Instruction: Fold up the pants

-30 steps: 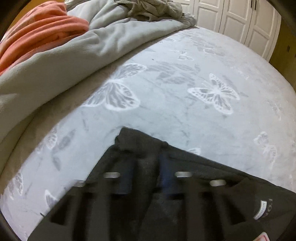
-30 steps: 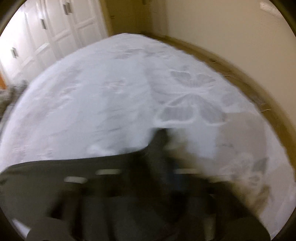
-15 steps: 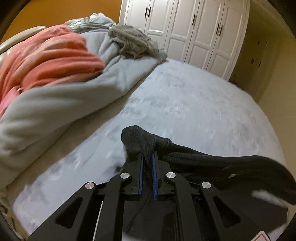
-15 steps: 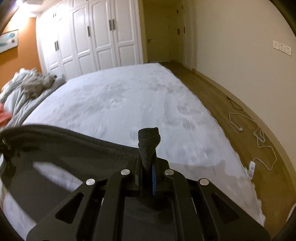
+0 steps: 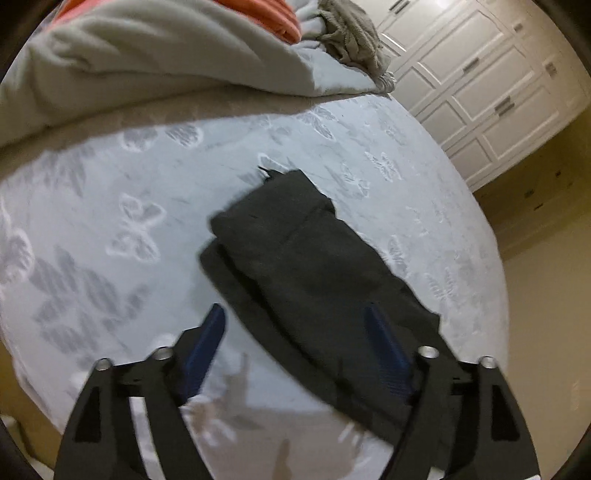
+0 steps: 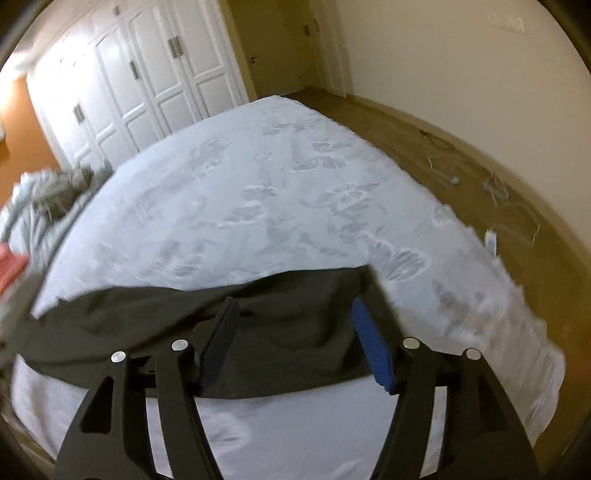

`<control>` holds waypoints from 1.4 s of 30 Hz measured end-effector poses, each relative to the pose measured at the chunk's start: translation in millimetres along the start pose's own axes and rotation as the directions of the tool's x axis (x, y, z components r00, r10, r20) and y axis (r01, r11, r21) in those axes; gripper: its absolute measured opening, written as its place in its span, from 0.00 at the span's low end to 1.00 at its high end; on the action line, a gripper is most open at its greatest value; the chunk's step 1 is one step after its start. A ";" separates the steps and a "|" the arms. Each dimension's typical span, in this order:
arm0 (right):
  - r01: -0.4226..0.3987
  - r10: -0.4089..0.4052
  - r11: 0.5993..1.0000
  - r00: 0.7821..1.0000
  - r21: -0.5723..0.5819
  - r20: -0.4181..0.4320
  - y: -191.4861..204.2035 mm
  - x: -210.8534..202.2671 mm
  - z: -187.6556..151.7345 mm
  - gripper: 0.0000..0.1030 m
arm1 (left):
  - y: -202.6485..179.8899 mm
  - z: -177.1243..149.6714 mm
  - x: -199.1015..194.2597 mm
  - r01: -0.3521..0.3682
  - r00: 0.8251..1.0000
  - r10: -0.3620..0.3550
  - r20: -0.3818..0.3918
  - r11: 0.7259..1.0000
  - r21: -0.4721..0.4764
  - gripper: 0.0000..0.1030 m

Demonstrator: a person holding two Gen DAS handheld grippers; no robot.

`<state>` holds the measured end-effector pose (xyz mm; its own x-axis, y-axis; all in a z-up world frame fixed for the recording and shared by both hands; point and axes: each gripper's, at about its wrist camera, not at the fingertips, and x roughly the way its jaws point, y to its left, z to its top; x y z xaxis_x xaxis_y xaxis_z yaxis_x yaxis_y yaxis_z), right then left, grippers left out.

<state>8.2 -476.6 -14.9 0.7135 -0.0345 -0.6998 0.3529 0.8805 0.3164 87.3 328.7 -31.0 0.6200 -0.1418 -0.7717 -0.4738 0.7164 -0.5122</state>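
The dark grey pants lie folded in a long strip on the pale butterfly-print bed sheet. My left gripper hovers over their near end. Its jaws are opening, blue pads wide apart, and neither presses on the cloth. In the right wrist view the pants stretch across the lower part of the sheet. My right gripper hangs just above them. Its jaws are opening too. The cloth shows behind the gap, untouched by the pads.
A grey blanket, an orange cover and a crumpled grey garment are piled along the bed's far side. White wardrobe doors stand behind. To the right the bed edge drops to a wooden floor with cables.
Both grippers were shut on the pants' edge and carried it through the air. Now both have let go and stand open above the pants, which lie folded on the sheet.
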 end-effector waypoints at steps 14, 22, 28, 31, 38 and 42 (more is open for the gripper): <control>-0.067 0.085 0.987 0.989 0.146 -0.119 33.8 44.7 -24.0 0.67 | 0.3 7.7 33.1 0.130 0.988 -0.137 -0.070 0.987 -0.095 0.01; -0.140 0.189 0.955 0.967 0.263 -0.170 38.1 104.3 -6.7 0.62 | 1.2 12.7 27.7 0.139 0.986 -0.145 -0.078 0.987 -0.081 0.01; -0.205 0.226 0.945 0.973 0.257 -0.056 48.0 102.1 4.8 0.02 | 8.3 14.9 26.8 0.109 0.991 -0.115 -0.075 0.991 -0.073 0.01; -0.308 0.301 0.951 0.944 0.038 0.134 75.6 25.6 19.0 0.02 | 12.6 15.9 21.6 0.107 0.991 -0.111 -0.076 0.993 -0.049 0.01; -0.078 0.115 0.990 0.932 0.121 -0.343 21.5 89.2 -49.7 0.03 | 32.2 15.1 35.0 0.032 0.987 -0.040 -0.157 0.998 -0.050 0.01; -0.090 0.144 0.972 0.959 0.219 -0.245 7.7 75.2 -35.1 0.20 | 26.7 12.4 38.4 -0.019 0.988 0.017 -0.152 1.000 -0.010 0.01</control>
<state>43.3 -455.8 -87.6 0.5865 0.2093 -0.7824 0.4115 0.7551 0.5104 106.2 350.8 -69.7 0.5094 -0.2316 -0.8288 -0.4916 0.7122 -0.5012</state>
